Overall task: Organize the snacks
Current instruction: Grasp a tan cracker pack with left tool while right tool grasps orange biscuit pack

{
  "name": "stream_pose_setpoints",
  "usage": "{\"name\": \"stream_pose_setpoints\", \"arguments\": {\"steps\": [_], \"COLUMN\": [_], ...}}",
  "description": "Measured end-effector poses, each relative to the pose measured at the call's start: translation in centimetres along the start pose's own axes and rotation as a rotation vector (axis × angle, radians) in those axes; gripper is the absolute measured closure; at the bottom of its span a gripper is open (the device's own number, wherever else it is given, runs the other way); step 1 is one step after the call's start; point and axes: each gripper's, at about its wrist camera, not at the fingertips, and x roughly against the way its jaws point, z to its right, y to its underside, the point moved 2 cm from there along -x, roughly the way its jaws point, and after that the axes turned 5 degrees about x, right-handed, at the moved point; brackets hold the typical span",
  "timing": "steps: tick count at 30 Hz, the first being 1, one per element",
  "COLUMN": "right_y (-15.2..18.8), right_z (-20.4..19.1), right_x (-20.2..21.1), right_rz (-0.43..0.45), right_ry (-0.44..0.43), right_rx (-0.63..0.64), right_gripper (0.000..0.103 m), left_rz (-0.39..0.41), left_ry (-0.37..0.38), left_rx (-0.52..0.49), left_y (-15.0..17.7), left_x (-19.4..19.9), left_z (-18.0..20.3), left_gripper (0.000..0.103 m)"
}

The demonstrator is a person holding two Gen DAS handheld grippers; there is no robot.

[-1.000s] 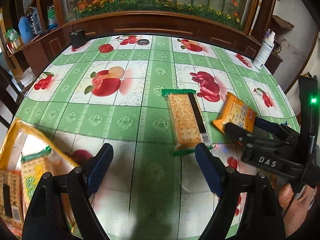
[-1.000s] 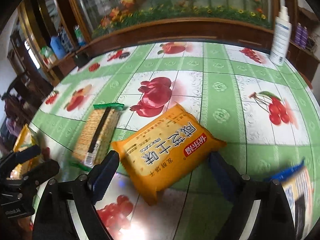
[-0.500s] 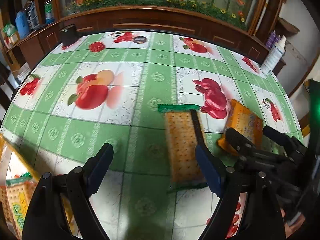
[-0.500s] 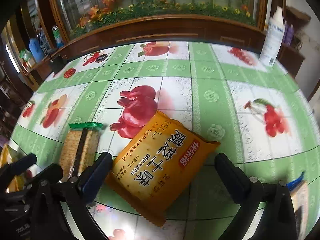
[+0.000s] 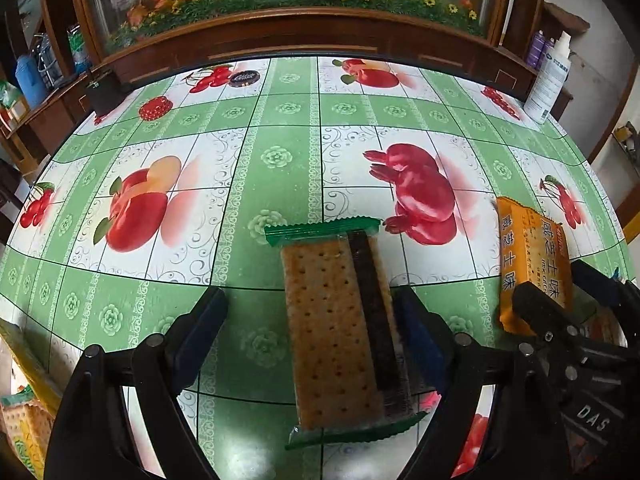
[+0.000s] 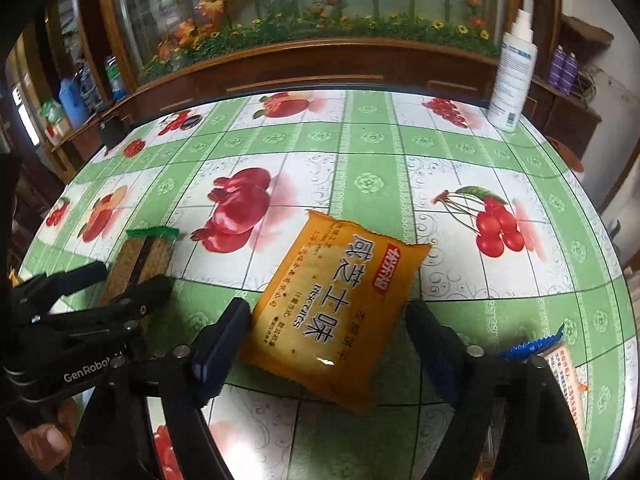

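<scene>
A clear cracker pack with green ends [image 5: 340, 332] lies flat on the fruit-print tablecloth. My left gripper [image 5: 316, 340] is open, and the pack lies between its fingers, close to the right one. An orange biscuit bag [image 6: 340, 308] lies flat between the open fingers of my right gripper [image 6: 328, 344]. The orange bag also shows at the right of the left wrist view [image 5: 532, 264], and the cracker pack at the left of the right wrist view [image 6: 140, 264].
A yellow bag holding more cracker packs [image 5: 20, 420] sits at the near left edge. A blue-edged snack pack [image 6: 560, 364] lies at the near right. A white spray bottle [image 6: 512, 76] stands at the far right. A dark cup [image 5: 100, 96] stands far left. A wooden cabinet stands behind the table.
Both grippers have moved forward and lower over their packs. The cracker pack now lies between the left fingers and the orange bag sits deeper between the right fingers.
</scene>
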Motion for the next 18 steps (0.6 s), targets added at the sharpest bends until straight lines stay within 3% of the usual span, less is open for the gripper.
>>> {"name": "stream_pose_setpoints", "arguments": {"steps": [2,5,6,15,16,17,18], "right_y": [-0.1,-0.2,-0.2,0.9,1.1,1.3,1.5], "right_z": [0.1,0.2,0.0,-0.3,-0.4,-0.5,-0.5], "right_x": [-0.3,-0.5,-0.6,1.9,2.4,3.2,3.8], "right_rz": [-0.003,0.002,0.006,0.072,0.082,0.092,0.096], "right_ry": [0.013,0.019,0.011,-0.051,-0.054,-0.064,-0.096], "right_rx": [-0.014,-0.034,-0.026,0.0,0.0,0.001,-0.009], "right_gripper": [0.012,0.013,0.019,0.027,0.04,0.076,0.088], "left_rz": [0.013,0.032,0.034,0.061,0.067,0.075,0.084], "left_ry": [0.006,0.006,0.006,0.042,0.045,0.044,0.046], "left_rx": [0.002,0.006,0.0,0.027,0.029,0.03,0.037], "left_y": [0.2,0.3,0.4,3.0,3.3,3.5,4.0], "left_x": [0.2,0.7,0.9,3.2,3.7,4.2,5.0], "left_z": [-0.2,-0.5,-0.6,-2.3,-2.5,-2.7,-3.0], "left_gripper": [0.023,0.057,0.057,0.058,0.058,0.058,0.058]}}
